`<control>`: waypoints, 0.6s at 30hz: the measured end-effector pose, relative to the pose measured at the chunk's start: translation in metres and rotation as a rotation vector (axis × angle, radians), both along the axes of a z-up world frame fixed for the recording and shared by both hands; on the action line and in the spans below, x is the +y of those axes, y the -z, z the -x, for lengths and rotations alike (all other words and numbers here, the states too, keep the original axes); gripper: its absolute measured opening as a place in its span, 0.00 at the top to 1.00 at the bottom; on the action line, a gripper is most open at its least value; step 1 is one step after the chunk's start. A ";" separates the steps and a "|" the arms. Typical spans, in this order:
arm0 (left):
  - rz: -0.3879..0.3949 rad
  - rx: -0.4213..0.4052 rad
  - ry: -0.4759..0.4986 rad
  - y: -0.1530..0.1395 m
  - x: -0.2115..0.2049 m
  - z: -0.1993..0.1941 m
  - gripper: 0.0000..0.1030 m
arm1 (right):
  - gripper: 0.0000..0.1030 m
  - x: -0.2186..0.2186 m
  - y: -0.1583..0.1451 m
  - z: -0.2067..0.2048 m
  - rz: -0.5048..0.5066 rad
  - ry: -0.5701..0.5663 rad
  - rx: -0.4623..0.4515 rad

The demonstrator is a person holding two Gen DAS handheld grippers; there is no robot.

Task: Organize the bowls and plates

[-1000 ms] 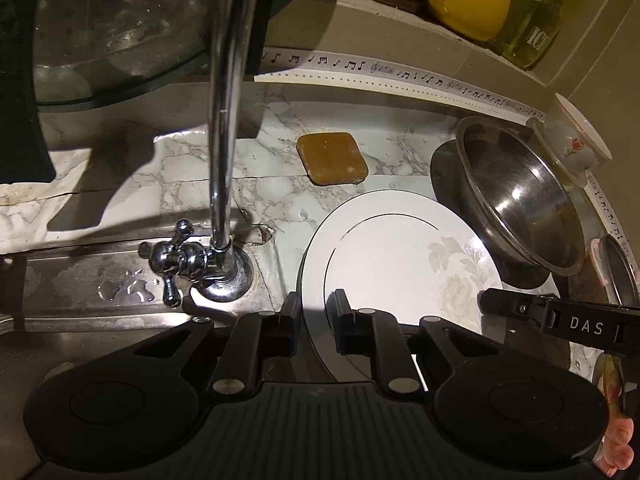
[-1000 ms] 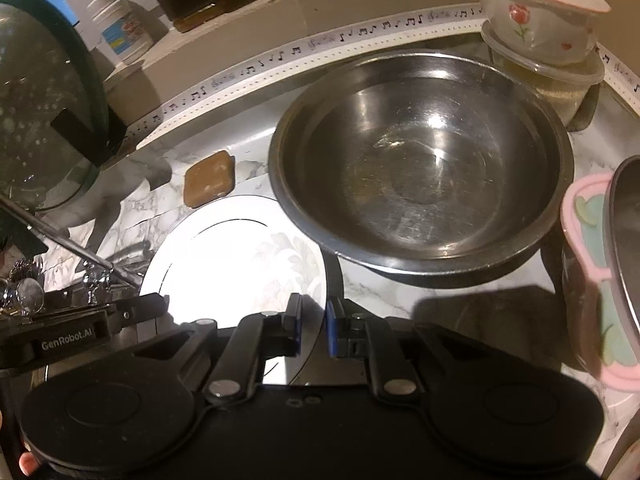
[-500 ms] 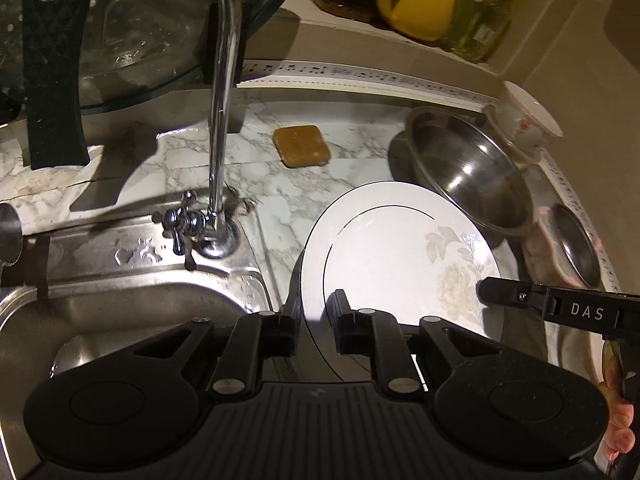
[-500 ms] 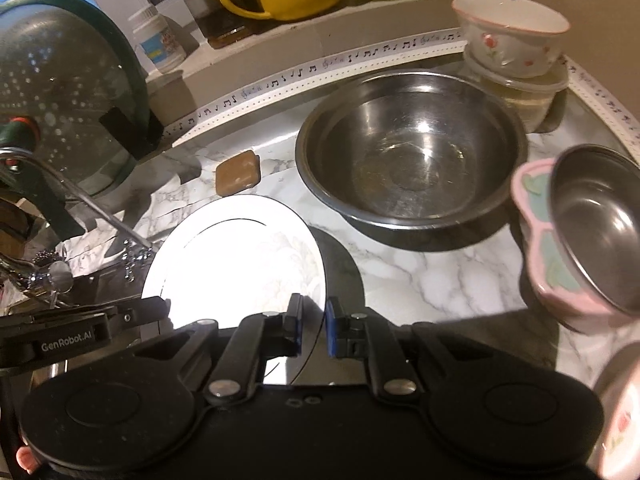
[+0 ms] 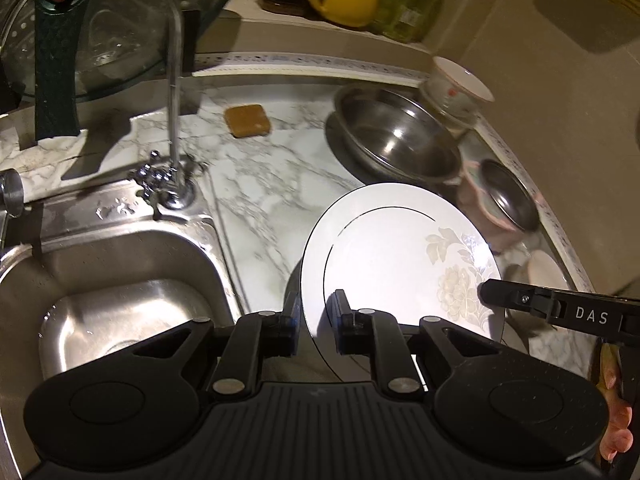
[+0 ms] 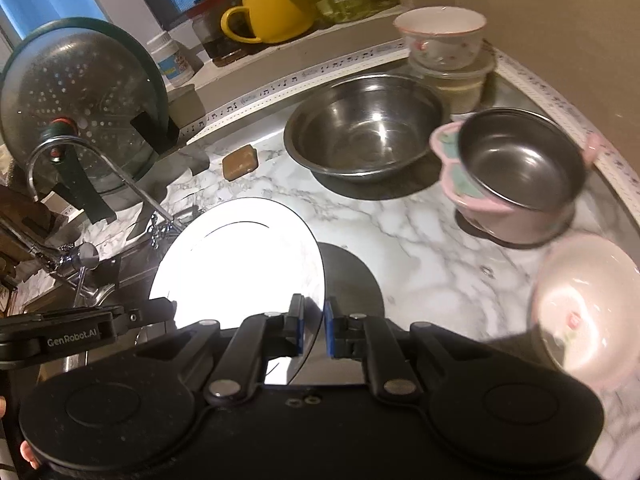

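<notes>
above the marble counter [image 5: 256, 200], left gripper [image 5: 316, 316] and right gripper [image 6: 312, 328] both clamp the plate's [image 5: 392, 260] near rim.

- Your left gripper [image 5: 314, 322] is showing matte black fingers on linked bars with silver pivot screws, above a ribbed black body flanked by two round housings.
- Your right gripper [image 6: 312, 330] is wearing blue pads inside its black fingers.
- White lettering is reading "DAS" on one side arm, "GenRobot.AI" on the other.
</notes>
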State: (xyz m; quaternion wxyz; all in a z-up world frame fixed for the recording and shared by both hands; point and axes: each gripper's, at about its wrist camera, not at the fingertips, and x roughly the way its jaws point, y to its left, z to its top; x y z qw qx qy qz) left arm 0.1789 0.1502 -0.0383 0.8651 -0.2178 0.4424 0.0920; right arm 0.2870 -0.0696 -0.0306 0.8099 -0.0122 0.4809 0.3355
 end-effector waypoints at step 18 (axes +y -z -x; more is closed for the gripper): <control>-0.009 0.043 0.190 0.007 -0.080 0.016 0.86 | 0.89 -0.098 0.007 0.046 -0.014 0.153 0.056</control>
